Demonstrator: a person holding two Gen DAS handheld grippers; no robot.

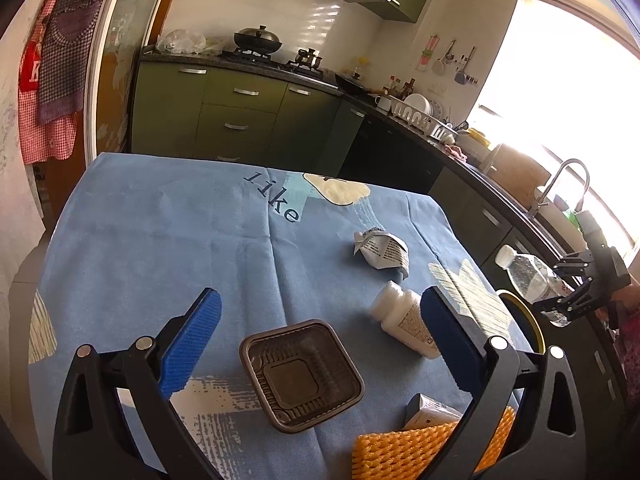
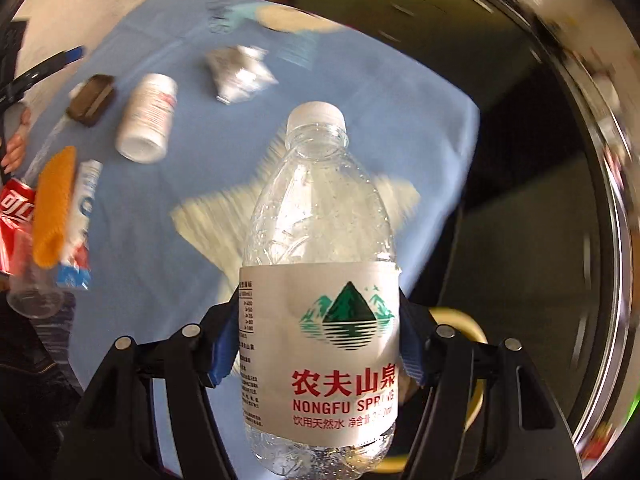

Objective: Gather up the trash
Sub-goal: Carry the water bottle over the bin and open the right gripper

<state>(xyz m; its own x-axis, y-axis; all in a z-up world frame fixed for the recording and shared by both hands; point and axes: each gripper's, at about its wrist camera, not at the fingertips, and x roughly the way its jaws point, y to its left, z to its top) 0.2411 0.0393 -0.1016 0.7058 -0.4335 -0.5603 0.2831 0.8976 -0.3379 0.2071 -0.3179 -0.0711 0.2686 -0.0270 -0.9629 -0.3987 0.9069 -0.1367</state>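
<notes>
R gripper (image 2: 316, 364) clamped on water bottle (image 2: 320, 280) | L gripper (image 1: 320, 340) jaws apart over tray (image 1: 302, 376) | keep btl upright, release low over bin (image 1: 524, 320)

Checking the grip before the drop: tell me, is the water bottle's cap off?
No. The white cap sits on the water bottle held in the right claw.

Bottle (image 2: 320, 300) label: "NONGFU SPRING" (tablecloth (image 1: 160, 240): "like").

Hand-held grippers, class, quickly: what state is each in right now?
Left hand-held gripper: open, holding nothing.
Right hand-held gripper: closed on the water bottle.
</notes>
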